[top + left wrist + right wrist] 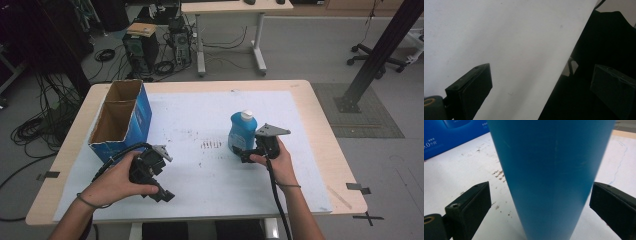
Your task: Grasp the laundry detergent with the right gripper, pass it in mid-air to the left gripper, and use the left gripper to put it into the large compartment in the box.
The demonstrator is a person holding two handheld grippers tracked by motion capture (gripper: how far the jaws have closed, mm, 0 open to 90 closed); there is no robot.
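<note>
While the left gripper idles near the table's front edge beside the blue box, jaws apart and empty, the right gripper straddles the upright blue bottle mid-table, jaws apart, not yet touching. Centre it, then close squarely on the body.

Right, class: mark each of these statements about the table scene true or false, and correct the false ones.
1. The bottle stands upright. True.
2. The right tongs are shut on the bottle. False: the jaws stand open on either side of it, with gaps.
3. The box lies to the left of the bottle. True.
4. The left tongs hold the box. False: they are open and hold nothing.
5. The bottle's cap is red. False: it is white.
</note>
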